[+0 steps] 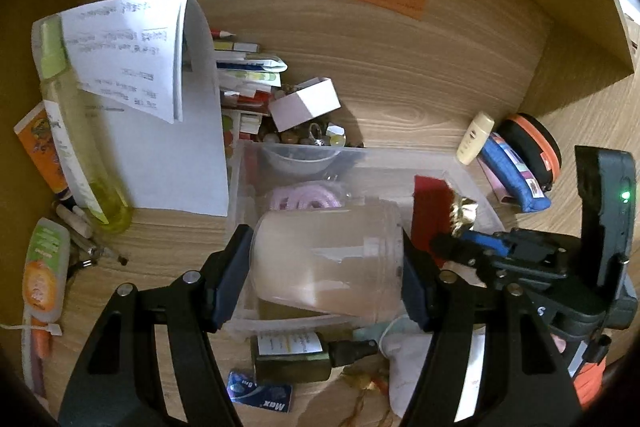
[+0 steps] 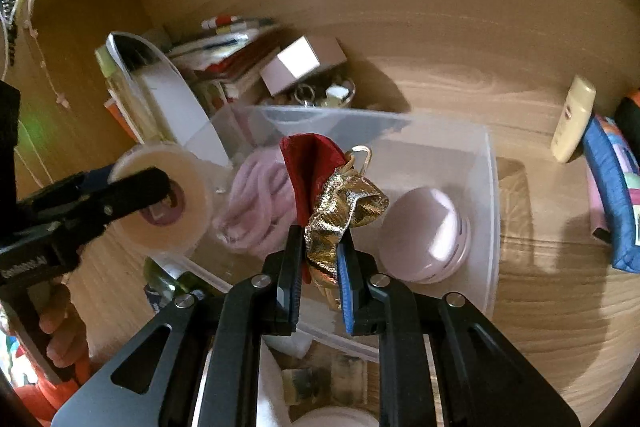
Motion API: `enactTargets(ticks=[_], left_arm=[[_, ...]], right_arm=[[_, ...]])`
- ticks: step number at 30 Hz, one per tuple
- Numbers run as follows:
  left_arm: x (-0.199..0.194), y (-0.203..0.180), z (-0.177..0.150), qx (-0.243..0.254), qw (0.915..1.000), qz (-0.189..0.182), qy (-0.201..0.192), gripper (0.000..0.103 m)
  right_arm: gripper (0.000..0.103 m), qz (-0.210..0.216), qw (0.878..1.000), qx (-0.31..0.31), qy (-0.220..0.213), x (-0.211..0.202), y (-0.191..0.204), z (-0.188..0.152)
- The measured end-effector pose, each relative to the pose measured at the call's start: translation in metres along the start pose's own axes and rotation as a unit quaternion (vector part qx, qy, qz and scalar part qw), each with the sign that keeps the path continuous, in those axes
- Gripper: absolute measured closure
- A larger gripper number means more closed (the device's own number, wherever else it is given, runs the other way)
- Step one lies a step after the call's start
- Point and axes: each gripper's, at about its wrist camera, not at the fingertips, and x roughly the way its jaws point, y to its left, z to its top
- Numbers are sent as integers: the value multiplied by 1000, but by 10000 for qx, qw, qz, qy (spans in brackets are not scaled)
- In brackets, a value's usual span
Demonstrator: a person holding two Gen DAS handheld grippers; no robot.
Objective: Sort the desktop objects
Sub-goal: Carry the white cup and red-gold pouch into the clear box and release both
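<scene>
Tongs (image 1: 324,279) around jar (image 1: 326,263) over bin (image 1: 472,187)

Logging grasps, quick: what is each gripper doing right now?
Left gripper: shut on the translucent jar.
Right gripper: shut on the gold and red pouch.

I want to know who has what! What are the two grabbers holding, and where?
Left gripper squeezes the frosted jar by its sides. Right gripper pinches the red and gold pouch at its gold end.
</scene>
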Motion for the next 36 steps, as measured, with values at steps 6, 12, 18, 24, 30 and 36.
enactTargets(ticks=[6,12,18,24,30,36], left_arm=[[9,3,1,-11,9999,102,62,37],[26,5,-3,-41,9993,178,336,37],[30,-5,-8,191,9983,426,358,37],[30,-9,-9,240,9983,380,370,36],[23,-3,-11,52,9988,171,450,34],[0,7,-12,-206,9992,-142,315,34]], right_arm=[[89,-72,9999,-19,147,10,3,-3],[86,-30,9998,-58,179,12,5,-4],[82,-91,9998,-97,151,12,7,-5],[59,-178,9998,-106,61,9,7,-6],[52,-216,9989,-400,-63,3,20,-6],[43,-246,9983,-452,-280,-15,23,-5]])
